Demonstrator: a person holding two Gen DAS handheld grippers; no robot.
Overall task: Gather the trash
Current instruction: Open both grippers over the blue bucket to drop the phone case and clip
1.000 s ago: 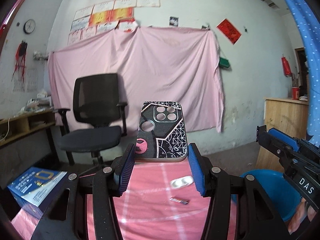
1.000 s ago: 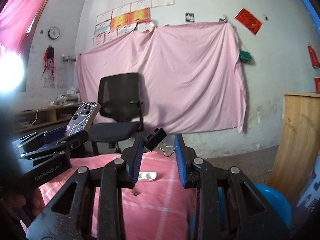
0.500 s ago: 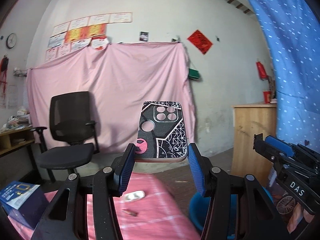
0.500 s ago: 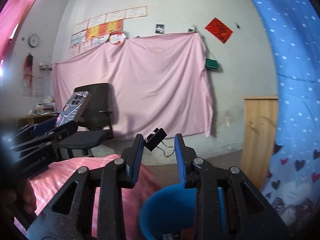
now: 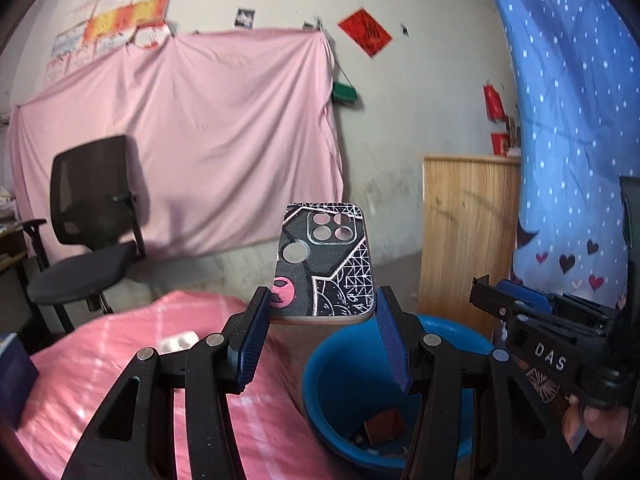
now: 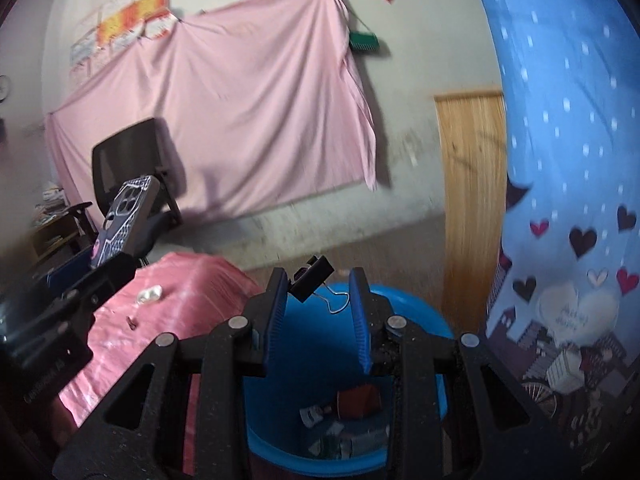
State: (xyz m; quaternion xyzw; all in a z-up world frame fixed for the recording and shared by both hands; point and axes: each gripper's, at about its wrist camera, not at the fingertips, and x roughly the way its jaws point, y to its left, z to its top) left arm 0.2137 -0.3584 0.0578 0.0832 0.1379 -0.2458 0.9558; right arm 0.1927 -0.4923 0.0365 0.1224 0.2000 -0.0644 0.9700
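A blue bucket [image 6: 408,312] with scraps inside stands beside the pink-covered table [image 5: 120,360]. Above its rim, the left gripper [image 5: 322,312] clamps a patterned phone case [image 5: 324,264], and the right gripper [image 6: 320,292] pinches what looks like a black binder clip [image 6: 312,278] by its wire handles.

Both wrist cameras sit close behind their own fingers, facing slightly downward across the room toward the pink sheet [image 5: 180,140] on the far wall. Both views share the blue bin [image 6: 404,312], office chair [image 5: 92,216] and pink-covered table edge [image 5: 192,300].
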